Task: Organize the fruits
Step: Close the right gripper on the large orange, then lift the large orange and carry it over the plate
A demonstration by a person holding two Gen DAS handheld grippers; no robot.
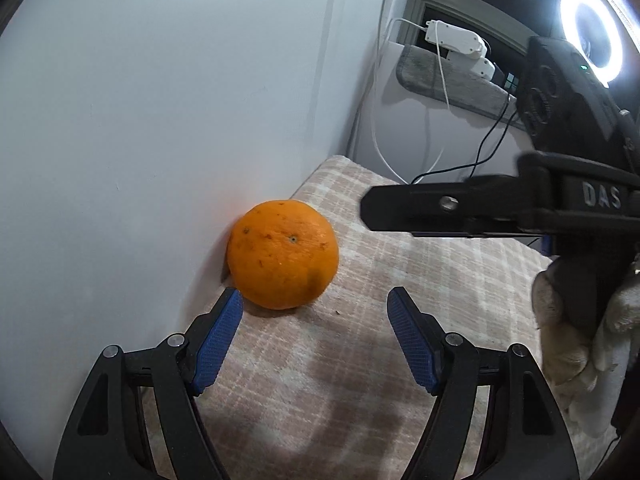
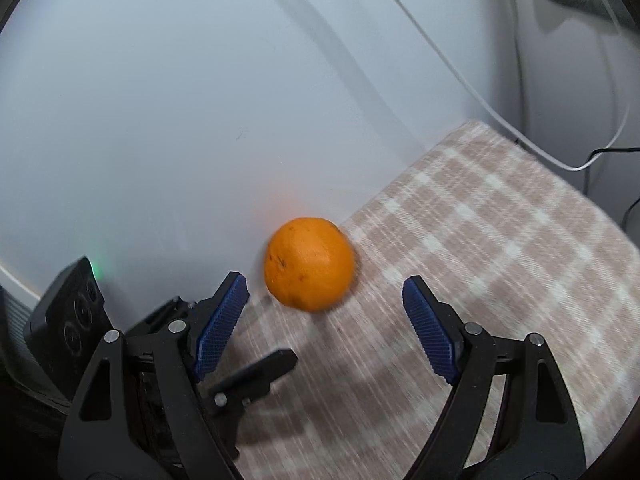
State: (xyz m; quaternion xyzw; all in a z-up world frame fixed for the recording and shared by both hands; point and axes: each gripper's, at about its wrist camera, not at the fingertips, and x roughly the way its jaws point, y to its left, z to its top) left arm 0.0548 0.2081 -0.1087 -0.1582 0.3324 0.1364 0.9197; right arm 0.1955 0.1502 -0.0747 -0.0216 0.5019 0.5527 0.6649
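A: Well, where is the orange [image 1: 283, 254]?

B: On the checked beige cloth [image 1: 400, 280], touching the white wall [image 1: 160, 100] at the cloth's left edge. Nothing holds it.

A: And the left gripper [image 1: 314, 300]?

B: It tilts down toward the cloth, jaws spread wide. The orange sits just ahead of the fingertips, toward the left blue pad [image 1: 218, 340]; neither pad touches it.

A: The right gripper [image 2: 324, 290]?

B: Also angled downward with its jaws wide apart, the orange just beyond the tips and nothing between the pads. Its view is smeared with blur. From the left wrist camera it reaches in from the right, one black finger lying level above the cloth, held by a hand in a pale glove [image 1: 580, 340].

A: Anything behind?

B: A lit ring light [image 1: 592, 36] and white cables [image 1: 442, 76].
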